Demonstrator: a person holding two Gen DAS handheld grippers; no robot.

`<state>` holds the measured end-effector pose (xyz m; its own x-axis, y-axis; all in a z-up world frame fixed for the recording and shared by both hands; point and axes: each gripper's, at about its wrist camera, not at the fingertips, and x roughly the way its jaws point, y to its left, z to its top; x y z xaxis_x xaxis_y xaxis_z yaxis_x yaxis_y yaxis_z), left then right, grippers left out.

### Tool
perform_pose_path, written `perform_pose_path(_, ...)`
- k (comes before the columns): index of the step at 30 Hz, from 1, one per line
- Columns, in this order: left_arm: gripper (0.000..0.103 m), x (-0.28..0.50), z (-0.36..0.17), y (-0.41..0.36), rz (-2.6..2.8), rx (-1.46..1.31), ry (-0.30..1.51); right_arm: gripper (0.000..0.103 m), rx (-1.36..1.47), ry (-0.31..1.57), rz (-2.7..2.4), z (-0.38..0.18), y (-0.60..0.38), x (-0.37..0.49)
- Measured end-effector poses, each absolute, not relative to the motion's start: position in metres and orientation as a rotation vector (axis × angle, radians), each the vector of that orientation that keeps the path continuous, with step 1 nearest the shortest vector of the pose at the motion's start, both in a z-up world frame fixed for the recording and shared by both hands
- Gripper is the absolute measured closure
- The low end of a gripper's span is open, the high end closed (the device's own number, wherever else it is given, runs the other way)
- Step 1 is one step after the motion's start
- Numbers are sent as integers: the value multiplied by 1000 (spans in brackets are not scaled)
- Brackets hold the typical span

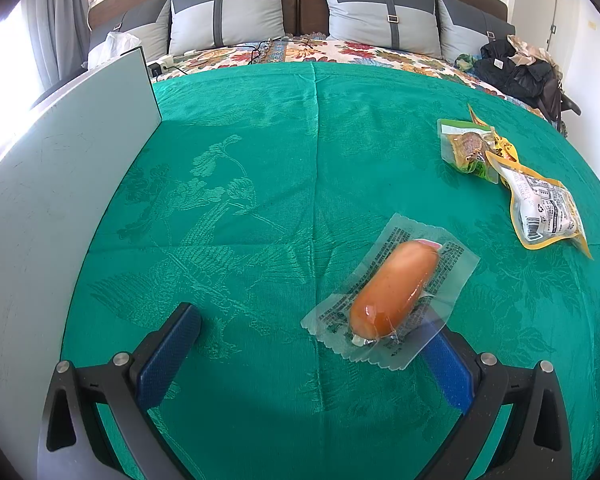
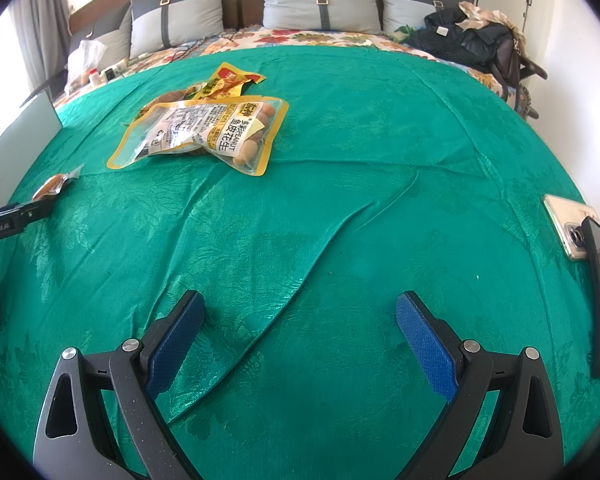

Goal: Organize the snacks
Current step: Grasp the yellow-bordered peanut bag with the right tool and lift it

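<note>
A vacuum-packed sausage [image 1: 392,286] lies on the green cloth [image 1: 260,200]; its clear wrapper overlaps my left gripper's right fingertip. My left gripper [image 1: 312,332] is open, with the sausage at its right side. A yellow peanut bag [image 1: 544,208] and a green snack pack [image 1: 466,150] lie farther right. In the right wrist view the peanut bag [image 2: 204,132] lies over other yellow packs [image 2: 228,80] at the back left, and the sausage [image 2: 54,184] shows at the far left. My right gripper [image 2: 300,320] is open and empty over bare cloth.
A white board [image 1: 60,184] stands along the left edge of the cloth. Two phones [image 2: 580,240] lie at the right edge. Pillows [image 1: 228,12], cables and a dark pile of clothes [image 1: 516,68] sit at the back. The cloth has a long crease [image 2: 320,248].
</note>
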<state>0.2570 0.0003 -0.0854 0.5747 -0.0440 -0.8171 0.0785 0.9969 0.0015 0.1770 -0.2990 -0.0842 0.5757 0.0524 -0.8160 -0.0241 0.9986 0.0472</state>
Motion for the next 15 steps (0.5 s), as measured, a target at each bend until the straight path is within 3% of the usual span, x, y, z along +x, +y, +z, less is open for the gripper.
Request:
perform_pose_path(4, 0, 257, -85, 0, -72, 39, 956, 6, -25, 803, 197, -30, -294, 217)
perform_pose_path(7, 0, 257, -85, 0, -72, 39, 956, 6, -48, 832, 315, -8, -286, 280)
perform_pose_path(11, 0, 257, -86, 0, -72, 39, 956, 6, -51, 980, 370, -27, -271, 356)
perform_pose_path(15, 0, 257, -86, 1, -72, 38, 956, 7, -144, 1080, 430, -65, -257, 375)
